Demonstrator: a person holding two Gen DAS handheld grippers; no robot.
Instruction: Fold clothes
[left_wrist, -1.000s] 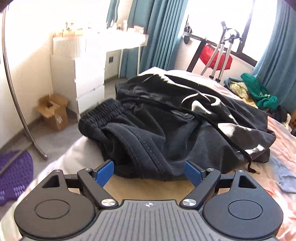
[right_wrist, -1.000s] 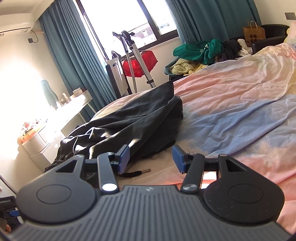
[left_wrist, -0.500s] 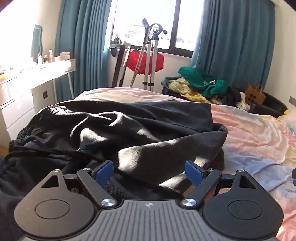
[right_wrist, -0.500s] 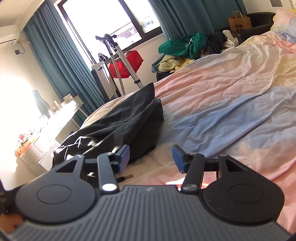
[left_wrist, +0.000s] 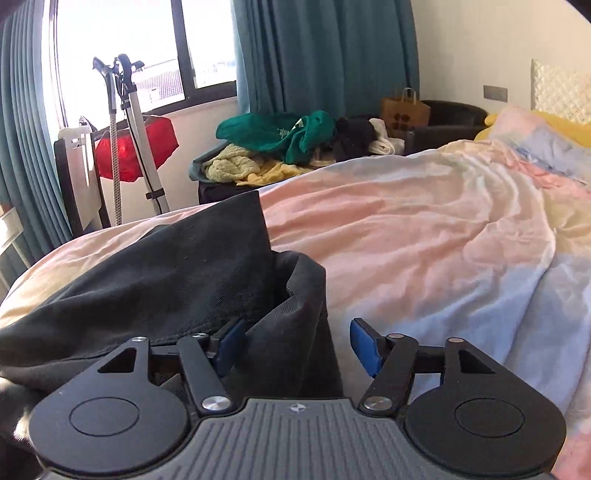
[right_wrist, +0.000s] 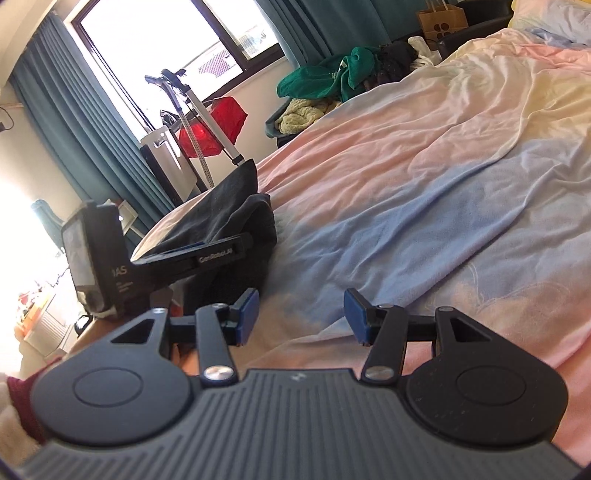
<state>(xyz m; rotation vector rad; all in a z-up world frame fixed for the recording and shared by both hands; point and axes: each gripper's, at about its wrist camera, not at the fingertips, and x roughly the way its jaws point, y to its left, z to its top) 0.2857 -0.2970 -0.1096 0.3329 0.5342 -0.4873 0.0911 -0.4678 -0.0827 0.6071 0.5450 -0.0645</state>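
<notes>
Pastel bedding (left_wrist: 424, 236) lies broad and bare toward the pillows; black garment (left_wrist: 166, 280) sits by the bed's foot edge, long axis running toward the window; left gripper (left_wrist: 295, 345) spread wide around its raised corner; right gripper (right_wrist: 301, 317) released over bare sheet.

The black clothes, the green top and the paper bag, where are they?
black clothes (left_wrist: 177, 280), left wrist view, on the flat upper fabric.
green top (left_wrist: 280, 134), left wrist view, on its middle folds.
paper bag (left_wrist: 404, 112), left wrist view, on its front.

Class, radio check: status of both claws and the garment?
Left claw open, straddling black garment edge. Right claw open, empty, over bedsheet. Nothing blocking.
</notes>
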